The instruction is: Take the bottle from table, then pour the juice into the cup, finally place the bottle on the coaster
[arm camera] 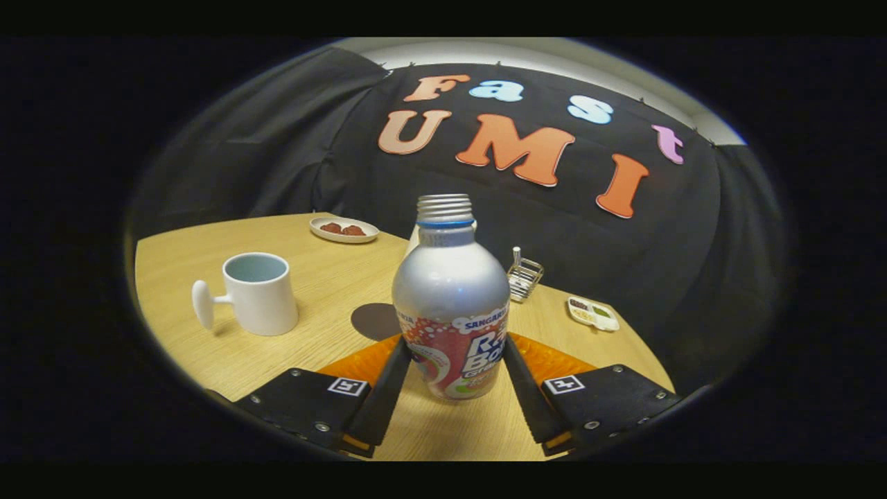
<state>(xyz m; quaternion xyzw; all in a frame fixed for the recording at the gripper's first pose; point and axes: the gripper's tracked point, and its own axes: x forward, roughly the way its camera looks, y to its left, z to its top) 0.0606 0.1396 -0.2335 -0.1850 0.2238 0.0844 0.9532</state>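
A silver aluminium bottle with a red and white label and an uncapped threaded neck stands upright between my fingers. My gripper is shut on the bottle, with both fingers pressing its labelled lower sides. Whether its base rests on the wooden table or hangs just above it I cannot tell. A white cup with a knob handle stands beyond the left finger, and I see nothing in it. A dark round coaster lies flat on the table between the cup and the bottle, partly hidden behind the bottle.
A small plate with red pieces sits at the table's far edge. Beyond the right finger stand a wire rack and a little white dish near the table's right edge. Black cloth walls close the booth behind.
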